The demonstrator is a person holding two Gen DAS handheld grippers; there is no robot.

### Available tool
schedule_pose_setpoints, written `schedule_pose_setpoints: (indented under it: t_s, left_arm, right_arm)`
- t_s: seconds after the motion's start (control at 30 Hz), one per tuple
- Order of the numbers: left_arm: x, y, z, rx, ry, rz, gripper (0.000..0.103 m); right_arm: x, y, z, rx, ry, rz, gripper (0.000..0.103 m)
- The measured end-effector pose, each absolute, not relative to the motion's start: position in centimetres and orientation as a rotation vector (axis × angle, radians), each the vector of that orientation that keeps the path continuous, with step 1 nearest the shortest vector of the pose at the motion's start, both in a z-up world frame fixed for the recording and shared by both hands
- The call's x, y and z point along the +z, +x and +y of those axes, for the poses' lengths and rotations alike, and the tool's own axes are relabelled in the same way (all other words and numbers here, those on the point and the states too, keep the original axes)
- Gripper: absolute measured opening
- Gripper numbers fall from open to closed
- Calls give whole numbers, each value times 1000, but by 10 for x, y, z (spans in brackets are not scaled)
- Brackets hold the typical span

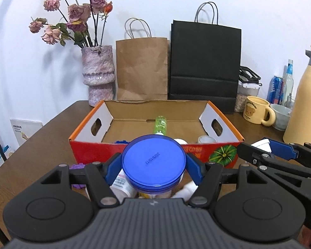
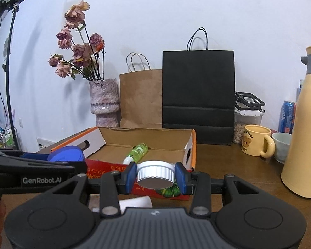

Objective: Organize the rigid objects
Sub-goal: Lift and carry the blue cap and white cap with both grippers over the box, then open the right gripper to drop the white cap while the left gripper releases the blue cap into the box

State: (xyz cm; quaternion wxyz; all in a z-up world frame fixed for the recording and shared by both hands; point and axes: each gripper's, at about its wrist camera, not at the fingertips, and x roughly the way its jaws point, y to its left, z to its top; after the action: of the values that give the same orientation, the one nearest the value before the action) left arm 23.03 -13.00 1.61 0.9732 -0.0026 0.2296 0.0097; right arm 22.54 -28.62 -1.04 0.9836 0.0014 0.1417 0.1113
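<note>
We see blue-lidded jar upright at 6 o'clock, white ribbed-cap bottle also lifted; green bottle lies flat in open cardboard box, 12 o'clock.

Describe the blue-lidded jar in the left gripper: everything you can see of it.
The blue-lidded jar is round, with a wide, flat, glossy blue plastic lid bearing a small printed date code. Below the lid only a strip of its body shows, with a yellowish label. It stands upright, clamped at the lid between the left gripper's blue pads, in front of the red cardboard box. From the right wrist view only its lid edge shows.
</note>
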Motion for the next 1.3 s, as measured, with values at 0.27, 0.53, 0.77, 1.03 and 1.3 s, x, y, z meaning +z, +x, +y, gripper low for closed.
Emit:
schedule_pose_setpoints:
  t_s: [0.27,0.53,0.77,1.03,1.3]
  left_arm:
    - [22,242,-115,37,-23,443,68]
    - [26,260,-100,47,-48,433,68]
    - [32,280,-89,59,-65,416,68]
    - [31,309,-76,73,-95,415,68]
    - [27,337,-63,81,-128,427,68]
  right_arm:
    - [-3,239,-272,225,-1,272,39]
    - [-1,257,-258,217,-8,273,39]
    - [1,279,-244,208,-8,266,39]
    - [-1,308,-231,199,-8,268,39]
    - [-5,337,-221,188,-9,271,39]
